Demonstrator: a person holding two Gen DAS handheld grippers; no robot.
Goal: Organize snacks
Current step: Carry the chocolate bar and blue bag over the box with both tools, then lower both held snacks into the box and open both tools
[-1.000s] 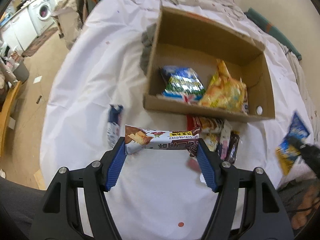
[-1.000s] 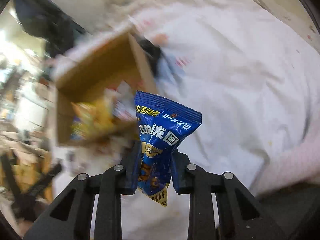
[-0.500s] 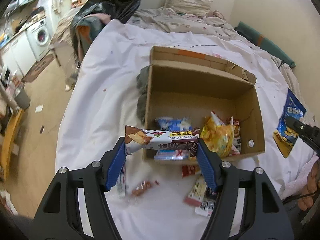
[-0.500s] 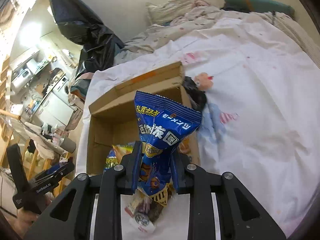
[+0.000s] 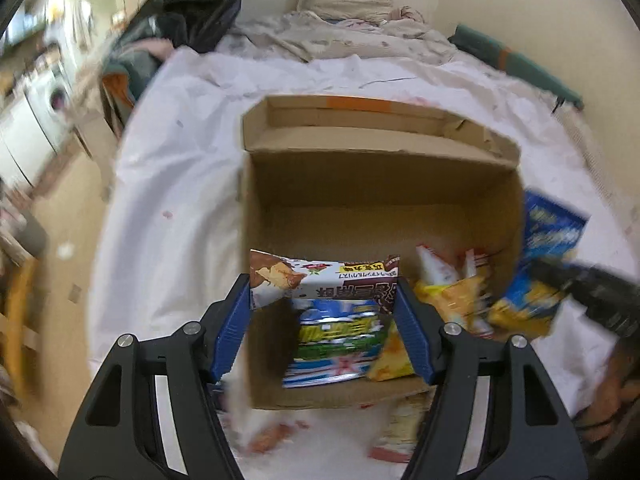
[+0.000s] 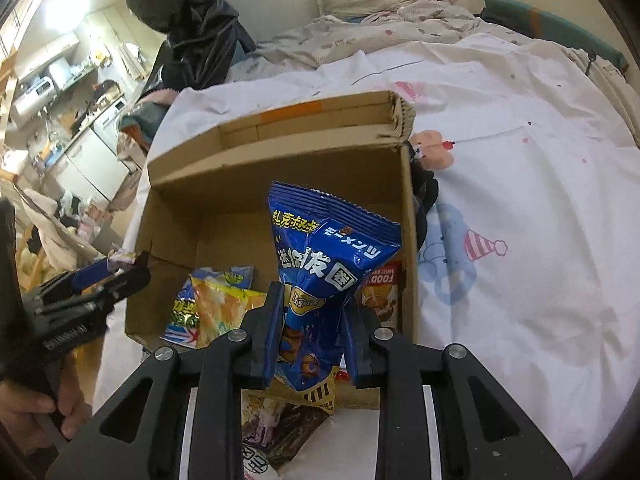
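Observation:
An open cardboard box (image 5: 380, 184) stands on a white bedsheet; it also shows in the right wrist view (image 6: 280, 184). My left gripper (image 5: 324, 312) is shut on a long white and brown snack bar (image 5: 320, 282), held crosswise over the box's near left part. My right gripper (image 6: 312, 332) is shut on a blue snack bag (image 6: 328, 264), held upright over the box's near right part. The blue bag also shows blurred at the box's right wall (image 5: 544, 264). In the box lie a blue-green packet (image 5: 336, 340), a yellow bag (image 5: 452, 300) and a red-brown packet (image 6: 384, 296).
Several loose snacks lie on the sheet in front of the box (image 5: 396, 432), (image 6: 280, 428). A dark cloth (image 6: 424, 192) lies against the box's right side. Pillows and blankets (image 5: 352, 12) lie at the bed's far end. The floor and kitchen (image 6: 60, 92) are off the left edge.
Both grippers have moved forward over the box, each still holding its snack. The box now fills the middle of both views.

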